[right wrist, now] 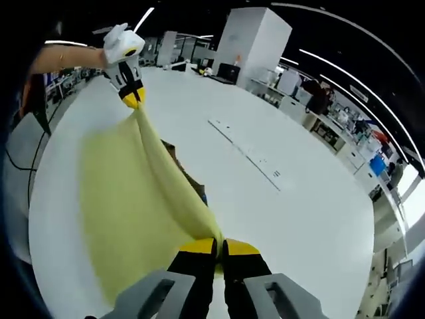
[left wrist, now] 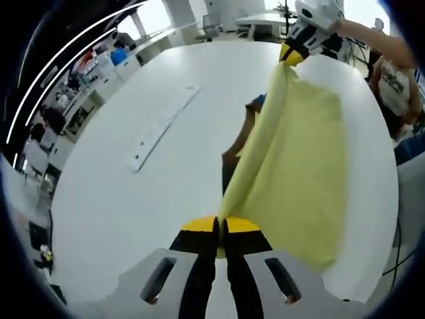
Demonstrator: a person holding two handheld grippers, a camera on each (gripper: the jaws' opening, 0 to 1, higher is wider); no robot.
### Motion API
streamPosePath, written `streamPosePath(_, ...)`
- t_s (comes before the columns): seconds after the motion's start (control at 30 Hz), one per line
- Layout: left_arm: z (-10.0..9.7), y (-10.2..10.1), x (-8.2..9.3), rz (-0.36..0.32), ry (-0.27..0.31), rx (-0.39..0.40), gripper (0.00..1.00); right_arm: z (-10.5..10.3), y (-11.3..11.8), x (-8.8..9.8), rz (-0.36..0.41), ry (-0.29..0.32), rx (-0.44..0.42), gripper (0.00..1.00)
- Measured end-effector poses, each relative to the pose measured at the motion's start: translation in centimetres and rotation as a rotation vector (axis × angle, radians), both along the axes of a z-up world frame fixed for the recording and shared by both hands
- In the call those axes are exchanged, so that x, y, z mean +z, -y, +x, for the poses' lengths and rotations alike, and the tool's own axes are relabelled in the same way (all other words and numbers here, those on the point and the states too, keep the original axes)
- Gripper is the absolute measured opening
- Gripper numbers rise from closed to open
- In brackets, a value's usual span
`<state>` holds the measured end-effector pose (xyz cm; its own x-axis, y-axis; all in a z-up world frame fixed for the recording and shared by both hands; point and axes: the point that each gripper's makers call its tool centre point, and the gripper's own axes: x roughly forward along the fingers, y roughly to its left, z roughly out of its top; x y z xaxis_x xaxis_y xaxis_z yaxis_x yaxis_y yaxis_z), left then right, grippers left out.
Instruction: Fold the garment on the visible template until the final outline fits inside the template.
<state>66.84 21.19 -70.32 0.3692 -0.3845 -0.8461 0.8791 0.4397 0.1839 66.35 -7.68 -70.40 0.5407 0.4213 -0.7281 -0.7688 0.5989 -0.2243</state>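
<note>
A pale yellow garment [left wrist: 299,166] hangs stretched between both grippers above a white table [left wrist: 133,199]. My left gripper [left wrist: 220,227] is shut on one end of its top edge. The right gripper [left wrist: 292,54] pinches the other end at the far top right. In the right gripper view, my right gripper [right wrist: 219,249] is shut on the yellow garment [right wrist: 126,199], and the left gripper [right wrist: 131,96] holds the far end. A brown flat piece [left wrist: 232,159], with a bit of blue [left wrist: 257,101] beside it, peeks from under the cloth; the same brown piece [right wrist: 178,165] is mostly hidden.
A long white strip [left wrist: 163,126] lies flat on the table to the side of the garment, seen again as the white strip [right wrist: 249,156]. A person [left wrist: 398,86] stands at the table's edge. Shelves and desks [right wrist: 299,93] line the room beyond.
</note>
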Motion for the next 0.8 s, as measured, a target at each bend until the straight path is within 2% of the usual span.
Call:
streamPosePath(0.1,-0.1,-0.4,-1.6,0.042,-0.052,0.012,0.00,0.6,-0.1,-1.2,0.001,-0.020,-0.011,0.00)
streamPosePath(0.2,0.4,-0.3,-2.4,0.057,-0.044,0.018,0.00,1.1,-0.1,-1.9,-0.008,-0.013,-0.019,0.00)
streamPosePath(0.3,0.8,-0.5,-3.6,0.079,-0.044,0.020,0.00,1.3,0.0,-3.0,-0.061,-0.024,0.007,0.00)
streamPosePath(0.43,0.9,-0.6,-4.6,0.104,-0.051,0.017,0.00,1.7,0.4,-3.7,-0.060,-0.036,0.000,0.01)
streamPosePath(0.47,1.0,-0.7,-4.9,0.104,-0.053,0.023,0.00,2.1,1.1,-3.9,-0.085,-0.030,-0.030,0.00)
streamPosePath(0.53,0.8,-1.0,-5.3,0.106,-0.073,0.047,0.01,2.5,2.4,-4.3,-0.158,-0.017,-0.036,0.00)
streamPosePath(0.57,0.9,-1.3,-5.5,0.103,-0.081,0.079,0.01,2.5,2.1,-4.4,-0.136,-0.022,-0.037,0.00)
streamPosePath(0.63,1.1,-1.2,-5.4,0.094,-0.064,0.069,0.01,2.2,1.8,-4.4,-0.090,-0.047,-0.036,0.00)
streamPosePath(0.8,1.5,-1.9,-5.1,0.084,-0.039,0.099,0.08,2.4,1.8,-4.3,-0.099,-0.035,-0.026,0.01)
